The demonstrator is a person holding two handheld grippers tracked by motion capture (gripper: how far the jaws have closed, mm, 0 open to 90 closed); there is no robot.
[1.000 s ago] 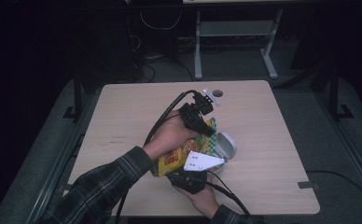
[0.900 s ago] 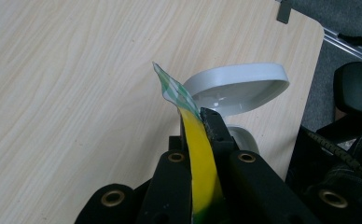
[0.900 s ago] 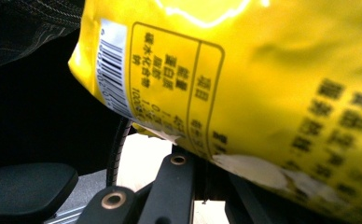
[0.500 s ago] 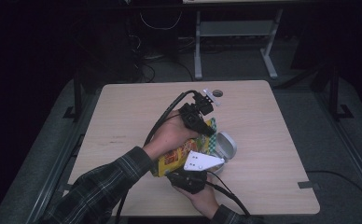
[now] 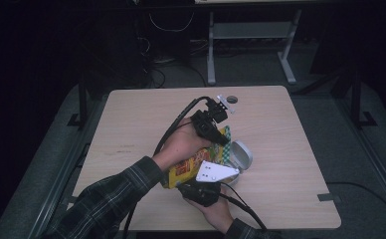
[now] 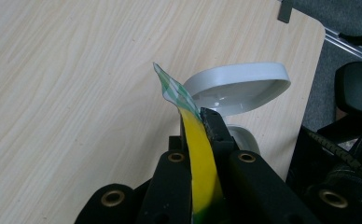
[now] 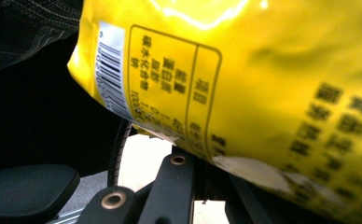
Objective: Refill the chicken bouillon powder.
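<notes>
While both hands stayed low over the near half of the pale wooden table (image 5: 131,124), the right gripper (image 5: 206,186), nearest the person, had its jaws closed on the lower edge of a glossy yellow plastic snack bag with black print and a barcode (image 7: 244,84). Seen from above, the bag (image 5: 193,162) lay slanted between the two hands, lifted off the tabletop near the table's middle. Farther along it, the left gripper (image 6: 202,154) pinched the bag's flat top seam, where the yellow film turned to a green-and-white checked strip (image 6: 172,91), and its jaws stood shut on that thin edge. Just beyond the seam sat a small white plastic bin with its hinged lid tipped open (image 6: 237,86), close beside the bag's upper end.

The bag looked light and soft, a thin film that would crumple and flex rather than hold shape, and its shiny skin was likely slippery. Its contents might crush under a hard squeeze, so the sealed flat edges, as taken here, seemed the safest places to hold; pulling on the seam could tear it open, and whether it was already open could not be told
</notes>
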